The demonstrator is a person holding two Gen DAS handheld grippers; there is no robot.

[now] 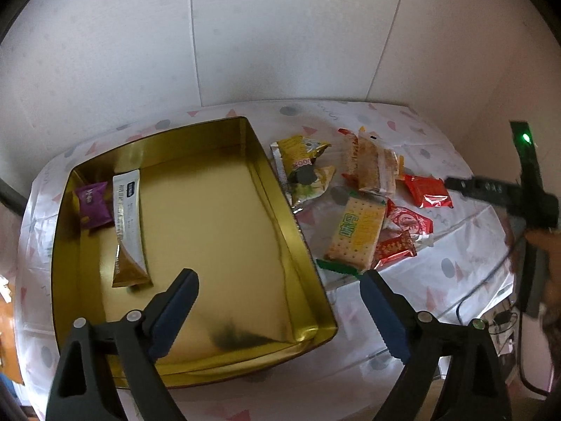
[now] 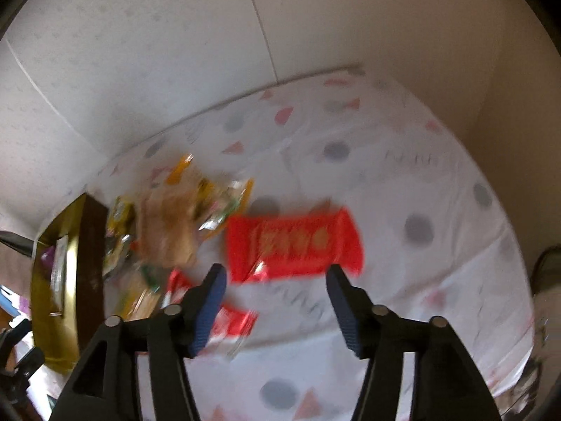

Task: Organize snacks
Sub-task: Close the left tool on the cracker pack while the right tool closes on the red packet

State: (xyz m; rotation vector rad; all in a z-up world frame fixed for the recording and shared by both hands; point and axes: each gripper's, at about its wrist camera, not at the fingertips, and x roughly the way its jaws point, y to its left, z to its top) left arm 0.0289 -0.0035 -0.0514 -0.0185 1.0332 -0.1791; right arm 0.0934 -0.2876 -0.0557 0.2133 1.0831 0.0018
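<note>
Patterned tablecloth [image 1: 438,273] on a table against pale wall panels. Gold tin [image 1: 196,372] at left, holding a purple packet [image 1: 93,203] and a white-and-gold stick sachet [image 1: 128,224] toward its far left corner. Loose snack pile just right of the tin: cracker pack [image 1: 356,231] with green ends nearest, yellow wrapper [image 1: 303,165] farther off, red wrapper [image 1: 426,193] at right. Left gripper [image 1: 278,277] over the tin's near right wall, jaws released and wide, nothing between them. Right gripper [image 2: 275,272] above the cloth, jaws apart and empty, red wrapper [image 2: 292,242] just beyond the tips. Packets judged light, thin and crinkly, foil likely slippery, crackers fragile; best pinched across a sealed end or narrow edge. Printing present on wrappers, possibly Chinese, too blurred to read.
</note>
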